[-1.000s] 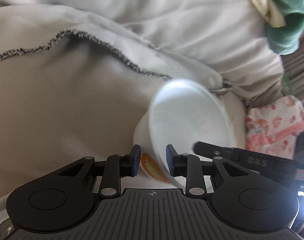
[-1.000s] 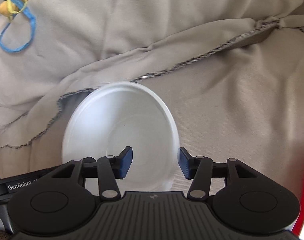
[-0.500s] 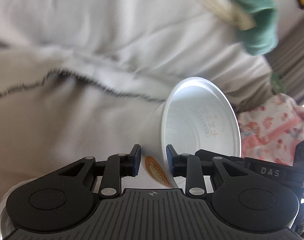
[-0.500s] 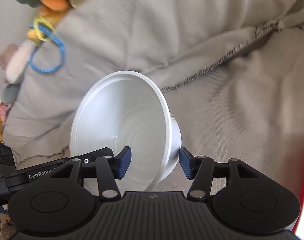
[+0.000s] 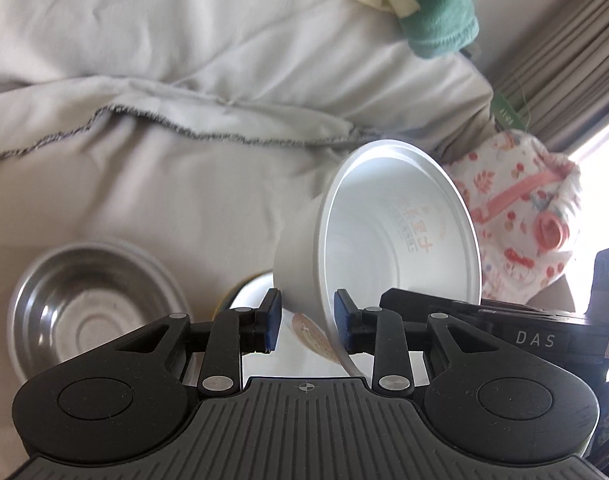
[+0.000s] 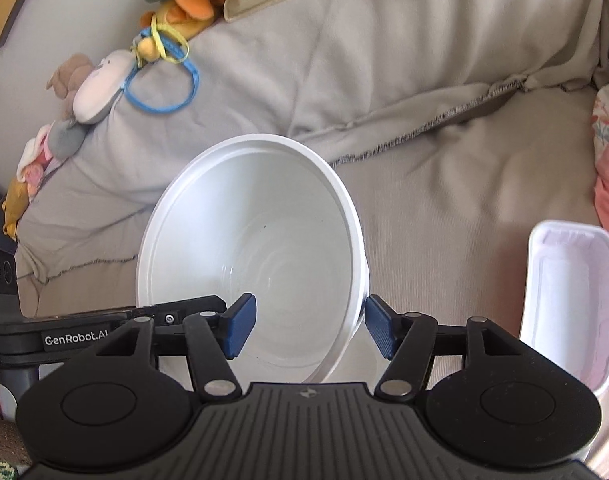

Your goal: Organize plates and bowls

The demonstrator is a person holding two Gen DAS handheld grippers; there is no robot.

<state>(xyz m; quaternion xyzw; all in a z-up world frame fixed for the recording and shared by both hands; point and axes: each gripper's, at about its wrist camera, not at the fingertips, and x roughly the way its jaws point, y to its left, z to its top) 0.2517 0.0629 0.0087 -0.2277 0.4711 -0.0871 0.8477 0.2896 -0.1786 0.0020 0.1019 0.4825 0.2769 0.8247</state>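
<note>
A white plastic bowl is held tilted on its side above the sofa cover, and it also shows in the right wrist view. My left gripper is shut on its rim and wall, one pad outside, one inside. My right gripper straddles the opposite rim with its pads apart, and I cannot tell whether they press the wall. A steel bowl lies on the cushion at the lower left. A white dish lies partly hidden under the held bowl.
A white rectangular plastic tub lies on the cushion to the right. A beige cover drapes the sofa. Plush toys and a green cloth sit along the backrest. A floral cloth lies at the right end.
Both grippers have lifted the white bowl off the cushion and tipped it on its side. The steel bowl, the white dish and the plastic tub have come into view.
</note>
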